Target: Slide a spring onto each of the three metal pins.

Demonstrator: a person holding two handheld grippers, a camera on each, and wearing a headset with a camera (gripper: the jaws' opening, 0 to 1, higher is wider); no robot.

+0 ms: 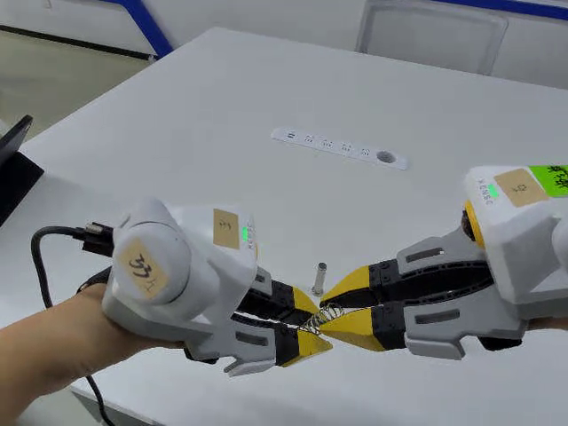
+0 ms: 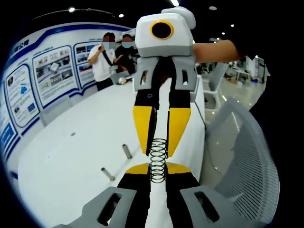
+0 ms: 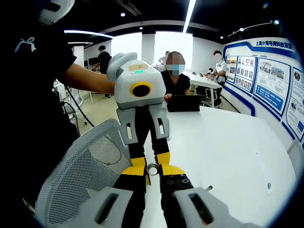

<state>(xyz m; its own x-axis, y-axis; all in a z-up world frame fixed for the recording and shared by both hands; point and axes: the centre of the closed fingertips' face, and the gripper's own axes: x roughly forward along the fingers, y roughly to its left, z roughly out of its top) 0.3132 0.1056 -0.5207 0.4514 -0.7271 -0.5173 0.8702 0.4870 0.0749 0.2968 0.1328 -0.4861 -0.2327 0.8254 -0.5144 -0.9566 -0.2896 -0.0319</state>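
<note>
We're in a big open-plan office that doubles as a demo hall. Info boards [image 2: 52, 78] w/ blue trim line one wall, printed w/ text & pics like an exhibition corner. The ceiling's dark w/ small recessed spots [image 2: 71, 9] & a long strip light [image 3: 189, 16]. Our long white surface [image 1: 222, 124] carries a power strip [image 1: 339, 147], w/ a mesh office chair [image 3: 83, 168] beside it. Further back we see more desks [image 3: 202, 81], a person [image 3: 176, 80] at a laptop [image 3: 183, 103], & others standing [image 2: 100, 61] by the boards
</note>
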